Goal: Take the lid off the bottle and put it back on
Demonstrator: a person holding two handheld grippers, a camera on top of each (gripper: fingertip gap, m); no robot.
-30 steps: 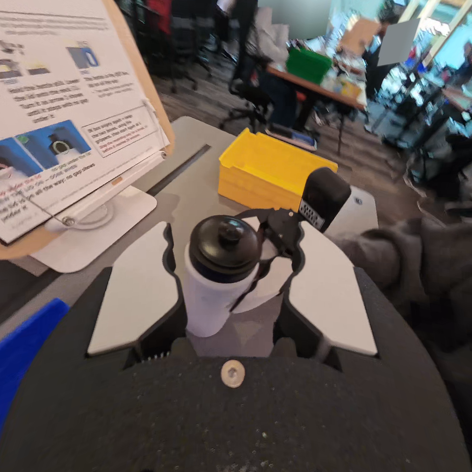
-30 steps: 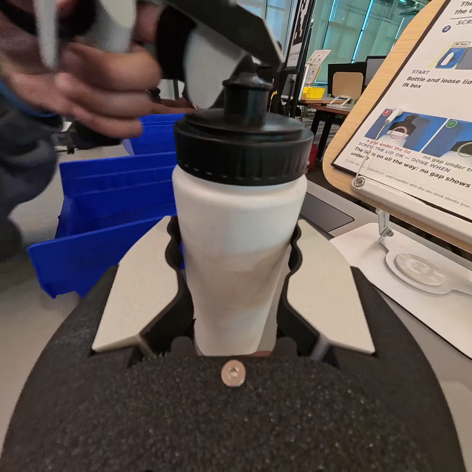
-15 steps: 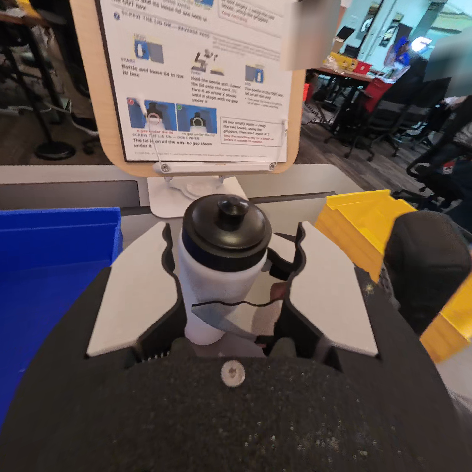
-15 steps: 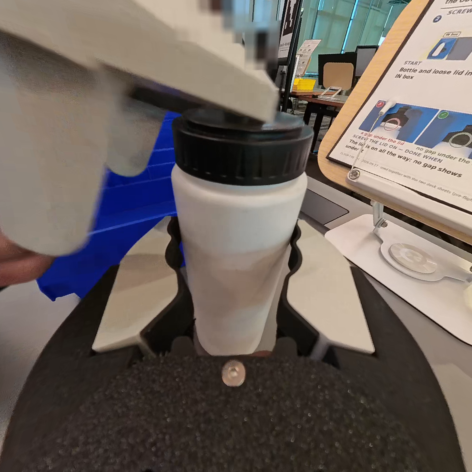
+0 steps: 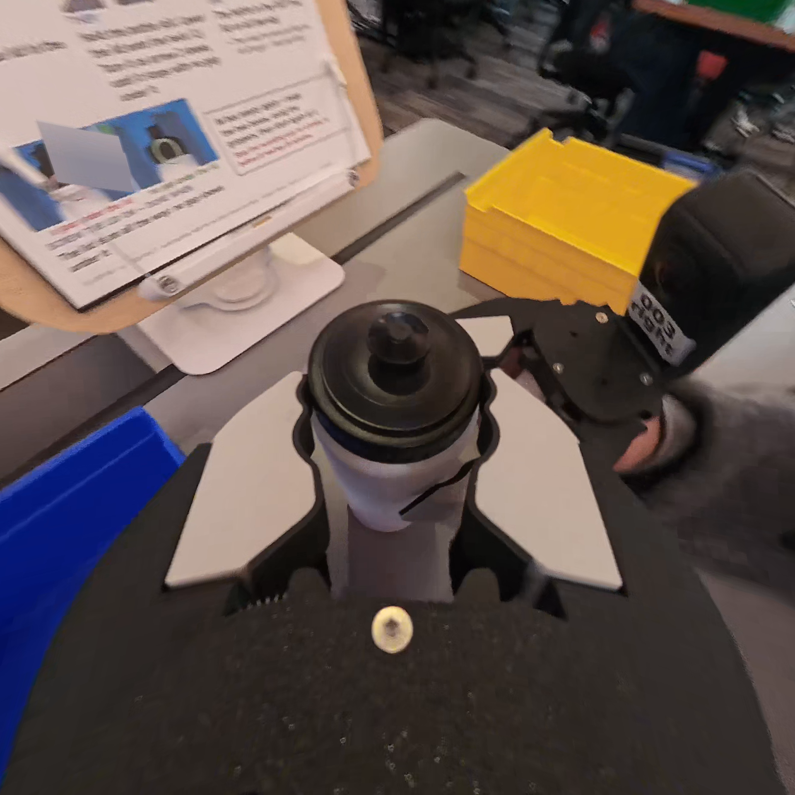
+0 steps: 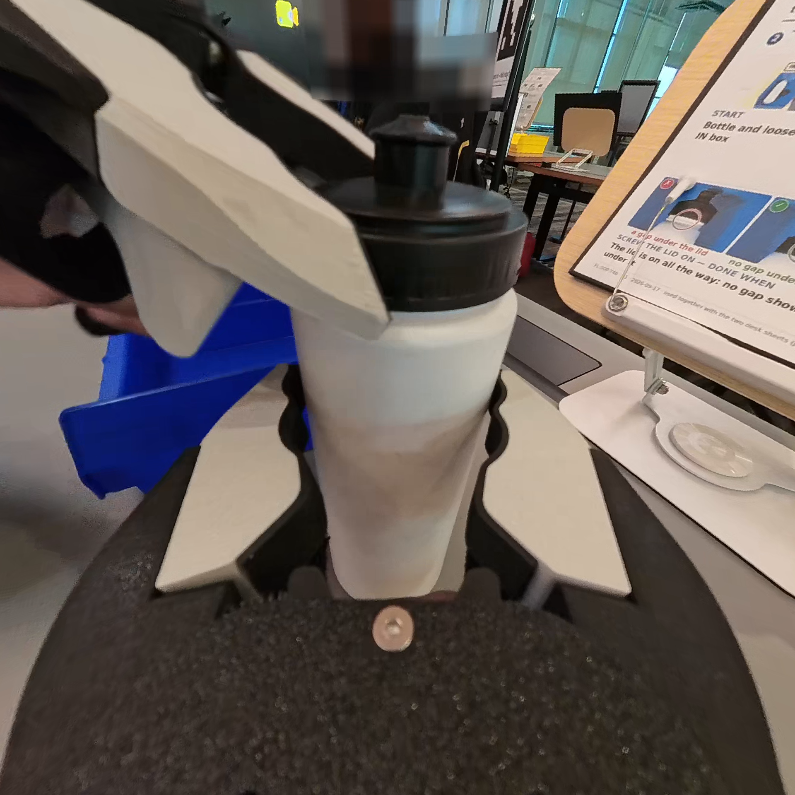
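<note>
A white bottle (image 6: 400,408) stands upright with its black lid (image 6: 443,254) on. My right gripper (image 6: 393,408) is shut on the bottle's body. In the left wrist view I look down on the lid (image 5: 393,387) and the bottle (image 5: 374,486) below it. My left gripper (image 5: 395,383) is tilted down from above, with its jaws closed against both sides of the lid. One of its fingers (image 6: 241,215) shows in the right wrist view, pressed against the lid's left side. The bottle's base is hidden.
A blue bin (image 5: 64,537) sits left of the bottle and also shows in the right wrist view (image 6: 172,408). A yellow bin (image 5: 559,223) is at the back right. An instruction board (image 5: 172,129) on a white stand (image 6: 645,430) stands behind. A person's hand (image 5: 645,447) holds the right gripper.
My left gripper has swung around above the bottle and come down until its fingers sit against the lid. My right gripper has kept its hold on the bottle, almost still.
</note>
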